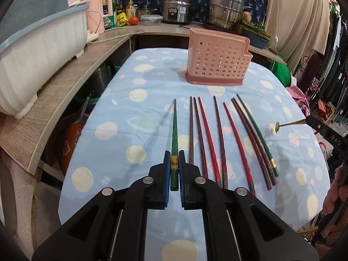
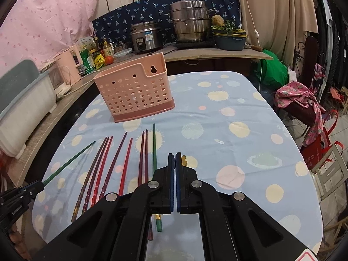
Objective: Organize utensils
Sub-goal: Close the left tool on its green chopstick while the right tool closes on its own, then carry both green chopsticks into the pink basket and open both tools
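Green lacquer shows between the blue pads of the left gripper [image 1: 174, 159], which is clenched on a green chopstick [image 1: 174, 134] near its thick end, at a gold band. In the left wrist view the stick's tip points toward the far end of the table, and a thin shadow lies on the cloth to its left, so it hangs clear of the surface.

To its right, eight more chopsticks [image 1: 214, 139] lie side by side on the blue tablecloth [image 1: 152, 80], which is printed with planets and suns. They run from near to far, mostly red and dark brown, and the one farthest right is a second green one [image 1: 256, 133] with a gold band.

Farther along the table, well apart from the sticks' tips, a pink perforated utensil holder [image 1: 218, 62] stands upright on a darker pink base.

The right gripper [image 2: 175, 158] has its jaws drawn together with only a sliver of gap. In the right wrist view a small gold scalloped edge peeks out just beside its tips. The left wrist view shows it gripping a gold spoon [image 1: 287, 124] at the right edge of the table, the flower-shaped bowl raised over the cloth, with something small and white at the bowl that I cannot identify.

A wooden counter [image 1: 71, 69] wraps the left and far sides, carrying a white dish rack [image 1: 37, 50], a rice cooker [image 1: 176, 8] and a steel steamer pot [image 1: 226, 5].
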### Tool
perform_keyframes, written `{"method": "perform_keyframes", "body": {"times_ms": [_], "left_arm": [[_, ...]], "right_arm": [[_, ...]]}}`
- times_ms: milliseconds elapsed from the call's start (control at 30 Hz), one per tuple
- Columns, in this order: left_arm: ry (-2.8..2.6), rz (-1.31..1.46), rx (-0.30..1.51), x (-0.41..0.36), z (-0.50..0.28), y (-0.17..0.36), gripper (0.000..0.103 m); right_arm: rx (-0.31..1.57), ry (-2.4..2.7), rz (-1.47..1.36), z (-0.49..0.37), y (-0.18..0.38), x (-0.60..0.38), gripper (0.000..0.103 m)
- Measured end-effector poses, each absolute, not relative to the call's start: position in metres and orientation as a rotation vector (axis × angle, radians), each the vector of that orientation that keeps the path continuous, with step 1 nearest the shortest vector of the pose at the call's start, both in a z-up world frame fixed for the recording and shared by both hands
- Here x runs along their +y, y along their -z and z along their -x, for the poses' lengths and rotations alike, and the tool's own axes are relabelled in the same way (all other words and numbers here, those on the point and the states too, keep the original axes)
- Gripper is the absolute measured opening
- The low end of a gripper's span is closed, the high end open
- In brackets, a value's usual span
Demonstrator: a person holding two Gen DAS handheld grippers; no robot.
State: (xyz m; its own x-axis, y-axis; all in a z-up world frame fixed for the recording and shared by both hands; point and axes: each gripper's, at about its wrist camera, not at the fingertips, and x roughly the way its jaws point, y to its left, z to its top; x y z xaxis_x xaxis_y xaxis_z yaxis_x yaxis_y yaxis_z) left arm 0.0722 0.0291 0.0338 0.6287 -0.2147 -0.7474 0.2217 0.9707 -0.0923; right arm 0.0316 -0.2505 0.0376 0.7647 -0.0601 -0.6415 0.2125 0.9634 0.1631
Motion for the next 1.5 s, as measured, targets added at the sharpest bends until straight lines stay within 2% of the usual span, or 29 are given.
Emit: {"method": "perform_keyframes", "body": {"times_ms": [267, 800, 1167, 1333, 1500], "left_arm": [[0.247, -0.009, 0.766, 0.027, -0.092, -0.078, 0.007], [0.257, 0.041, 0.62, 0.012, -0.186, -0.178, 0.007], [0.254, 0.115, 0.381, -0.006, -0.219, -0.269, 0.007], [0.265, 0.124, 0.347, -0.023, -0.242, -0.274, 0.007], [0.264, 0.101, 0.408, -0.043, -0.273, -0.241, 0.007]], "right_arm": [[0.636, 0.104, -0.25, -0.045, -0.066, -0.254, 0.002], [0.572, 0.018, -0.346, -0.129, -0.119, -0.286, 0.002], [0.561, -0.041, -0.425, -0.209, -0.134, -0.303, 0.002], [0.611, -0.05, -0.44, -0.234, -0.115, -0.305, 0.002], [0.653, -0.041, -0.439, -0.248, -0.092, -0.306, 0.002]]}}
